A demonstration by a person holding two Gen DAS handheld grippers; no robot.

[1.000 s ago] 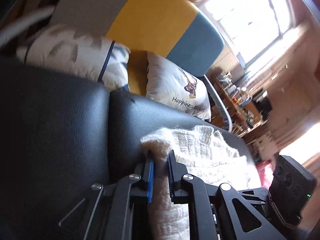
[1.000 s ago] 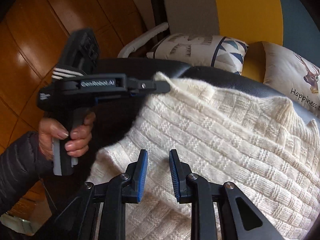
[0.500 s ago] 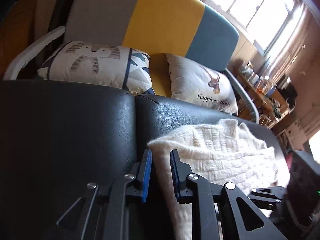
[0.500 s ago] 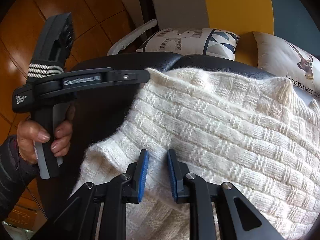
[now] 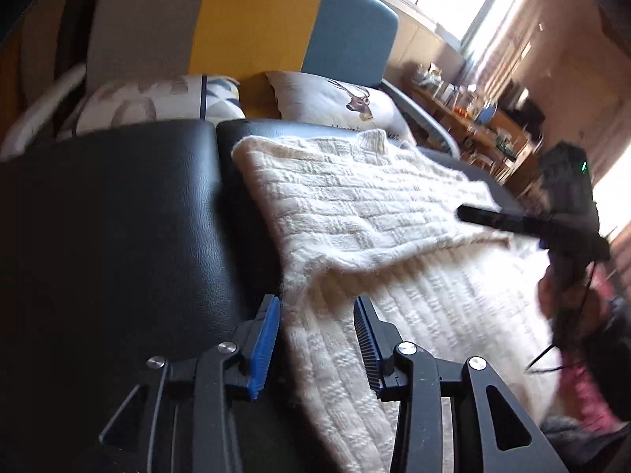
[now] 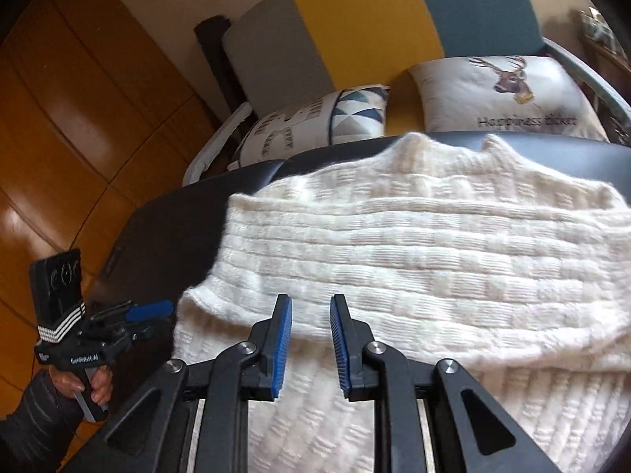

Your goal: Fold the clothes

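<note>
Sweater (image 5: 355, 213): cream knit, laid flat on the black cushion (image 5: 110, 216), its far part folded over the near part.
Left gripper (image 5: 317, 339): jaws parted, nothing held, at the sweater's left near edge.
Right gripper (image 6: 311, 343): jaws parted, empty, above the folded edge.
Pillows: deer pillow (image 6: 508, 94) seen beyond the sweater.

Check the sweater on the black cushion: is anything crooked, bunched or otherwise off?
The fold on the cream sweater is slightly skewed: its folded edge runs diagonally in the left wrist view, and the near-left corner bulges. Both the left claw and the right claw are open. No damage is visible.
</note>
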